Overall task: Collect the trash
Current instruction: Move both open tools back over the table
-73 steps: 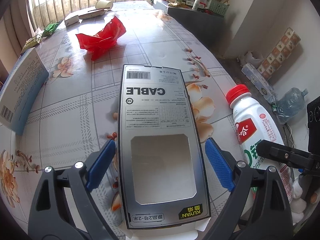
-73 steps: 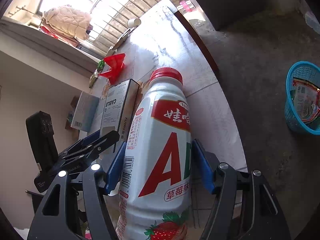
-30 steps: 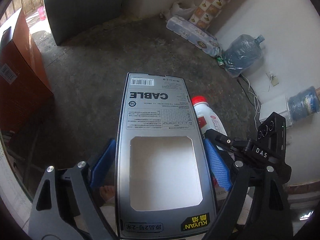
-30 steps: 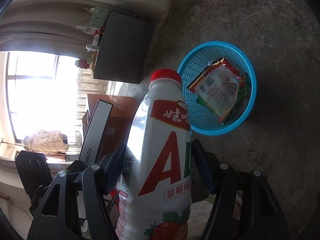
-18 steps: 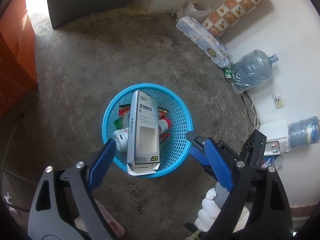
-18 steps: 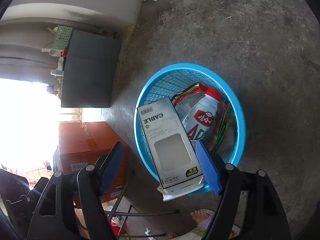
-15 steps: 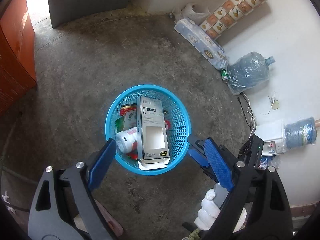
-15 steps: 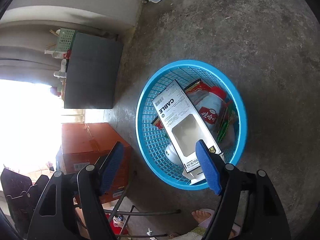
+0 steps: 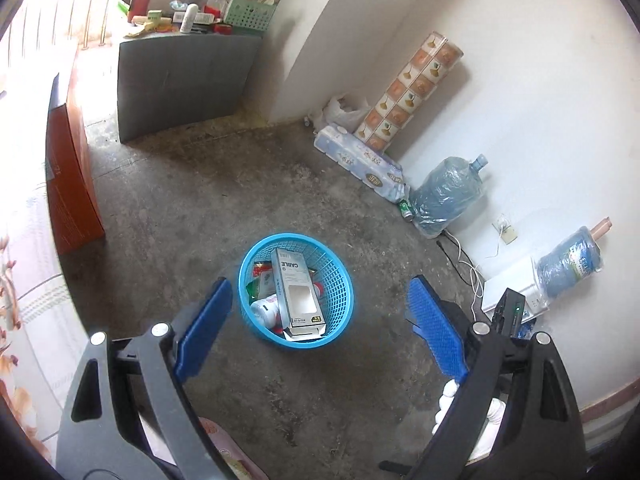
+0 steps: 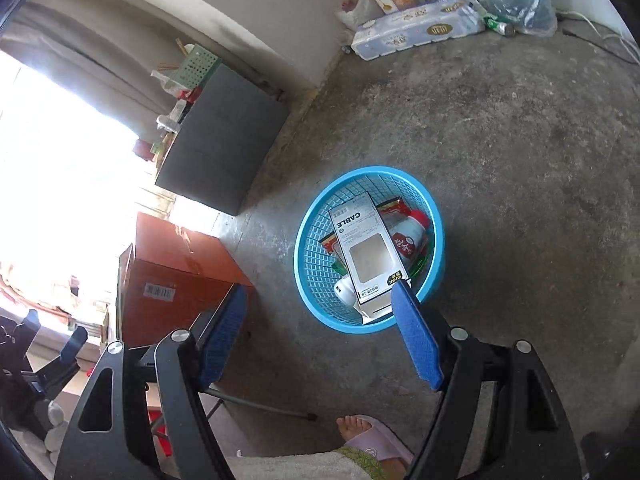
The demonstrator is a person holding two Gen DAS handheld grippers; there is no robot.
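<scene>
A blue mesh trash basket point(image 9: 340, 312) stands on the concrete floor; it also shows in the right wrist view point(image 10: 316, 280). In it lie a grey cable box point(image 9: 298, 292) point(image 10: 368, 248), a white drink bottle with a red cap point(image 9: 266, 308) point(image 10: 410, 236) and snack wrappers. My left gripper point(image 9: 318, 304) is open and empty, high above the basket. My right gripper point(image 10: 320, 316) is open and empty, also above the basket and apart from it.
An orange-brown box point(image 9: 70, 168) point(image 10: 176, 276) stands left of the basket. A grey cabinet point(image 9: 184, 80) with clutter is behind. Tissue packs point(image 9: 360, 164) and water jugs point(image 9: 448, 196) line the wall. A sandalled foot point(image 10: 372, 436) is near the bottom.
Both grippers carried the cable box and the bottle from the table to the basket and let them go. The jaws opened. Both grippers have since risen away from the basket.
</scene>
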